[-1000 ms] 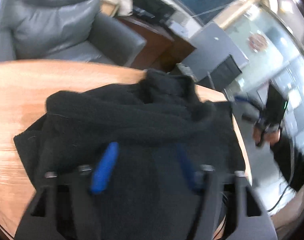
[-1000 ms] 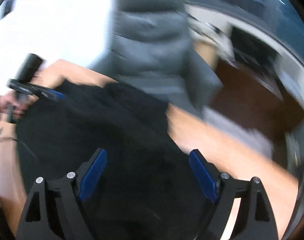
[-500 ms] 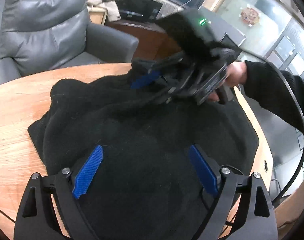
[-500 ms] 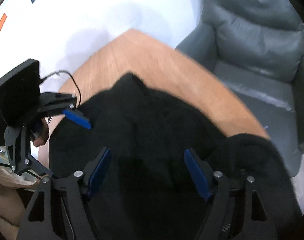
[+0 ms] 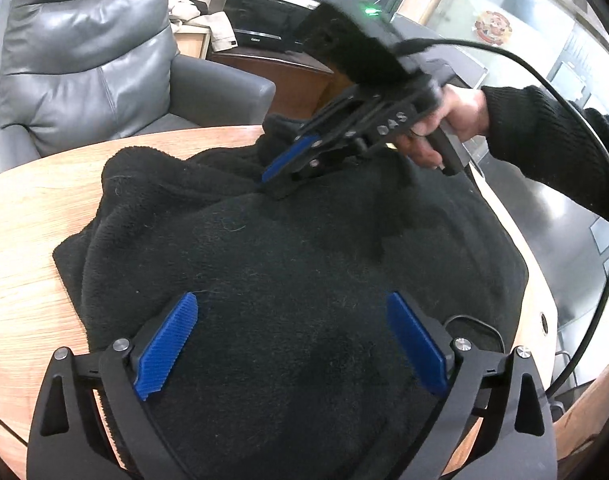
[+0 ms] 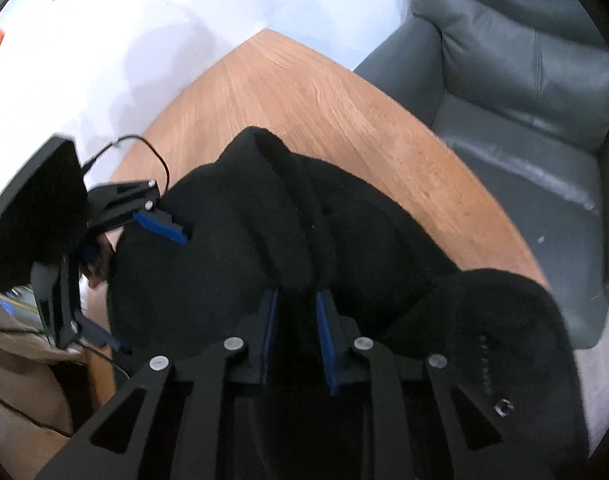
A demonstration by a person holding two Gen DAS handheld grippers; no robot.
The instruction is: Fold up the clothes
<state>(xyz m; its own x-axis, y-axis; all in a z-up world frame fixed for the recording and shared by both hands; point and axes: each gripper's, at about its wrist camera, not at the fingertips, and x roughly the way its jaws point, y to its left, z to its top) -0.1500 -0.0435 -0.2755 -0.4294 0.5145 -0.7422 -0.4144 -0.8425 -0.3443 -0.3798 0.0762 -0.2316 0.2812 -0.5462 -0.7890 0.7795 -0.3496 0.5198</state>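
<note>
Swinging in since a second ago, the right tongs (image 6: 296,300) are closing, pinching one black garment (image 5: 304,280) on the table (image 5: 32,232); the left tongs (image 5: 292,320) are spreading, angled down over it.

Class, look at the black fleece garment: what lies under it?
The black fleece garment lies on a wooden table, whose bare top shows around its edges. Whatever lies beneath its middle is covered, so anything else under it cannot be seen.

Wooden worktop (image 5: 36,216), rounded edge, bare at the frame's left. Black fleece garment (image 5: 304,264) lies bunched directly on it, covering the centre.
</note>
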